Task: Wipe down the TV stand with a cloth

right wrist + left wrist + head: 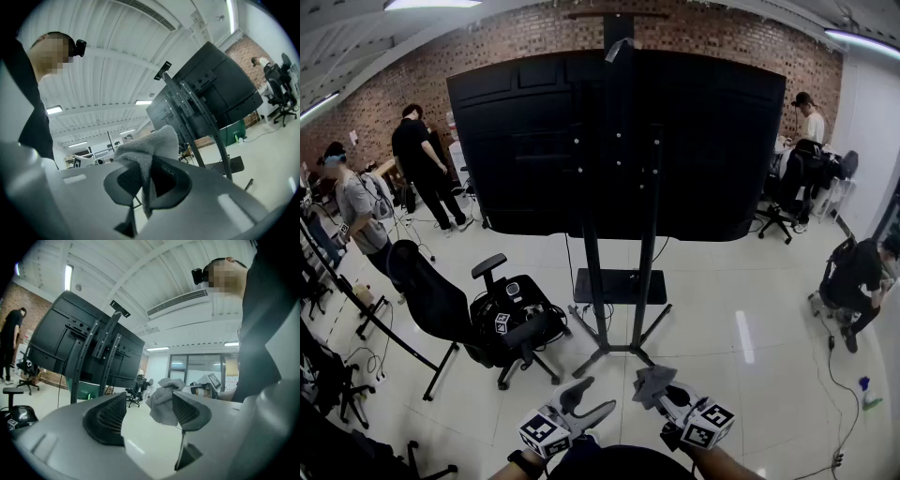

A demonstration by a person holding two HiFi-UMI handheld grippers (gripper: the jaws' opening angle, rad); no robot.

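A black TV stand [617,281] on two uprights carries a large black screen [525,141], seen from behind, in the middle of the head view; its shelf [619,286] and splayed feet rest on the floor. My right gripper [659,387] is shut on a grey cloth [653,382] low in the head view, short of the stand's feet. In the right gripper view the cloth [150,147] is pinched between the jaws, with the stand [197,122] beyond. My left gripper [589,398] is open and empty beside it. In the left gripper view [147,413] the cloth [164,401] hangs to its right.
A black office chair [450,309] with a marked device on its seat stands left of the stand. People stand or sit at the room's far left, far right and right edge. A cable [839,394] and a spray bottle [867,392] lie on the floor at right.
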